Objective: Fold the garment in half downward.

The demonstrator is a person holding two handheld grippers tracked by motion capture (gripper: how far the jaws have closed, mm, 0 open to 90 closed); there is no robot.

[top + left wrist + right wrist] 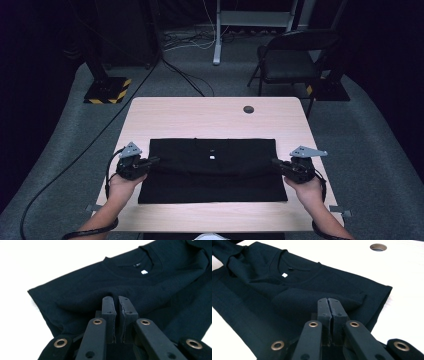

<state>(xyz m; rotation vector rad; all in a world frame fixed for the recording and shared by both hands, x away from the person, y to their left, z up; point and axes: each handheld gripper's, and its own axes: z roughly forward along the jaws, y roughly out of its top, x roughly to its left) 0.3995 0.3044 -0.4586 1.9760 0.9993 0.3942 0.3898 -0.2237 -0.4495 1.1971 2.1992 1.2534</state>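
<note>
A black T-shirt point(212, 175) lies folded into a wide rectangle on the light wooden table point(200, 112), neckline and white label point(212, 158) facing up. At the shirt's left edge my left gripper point(152, 161) is shut, with a fold of the shirt point(87, 282) bunched up at its tips point(116, 300). My right gripper point(274, 161) is at the shirt's right edge, jaws pressed together point(328, 301) on a raised fold of the shirt point(337, 282). The label point(144, 272) point(284, 275) shows beyond both grippers.
A round cable hole point(248, 109) point(378, 247) sits in the table's far middle. Bare wood surrounds the shirt on all sides. Beyond the table stand a black chair point(290, 55), a stand base with yellow-black stripes point(107, 90) and floor cables.
</note>
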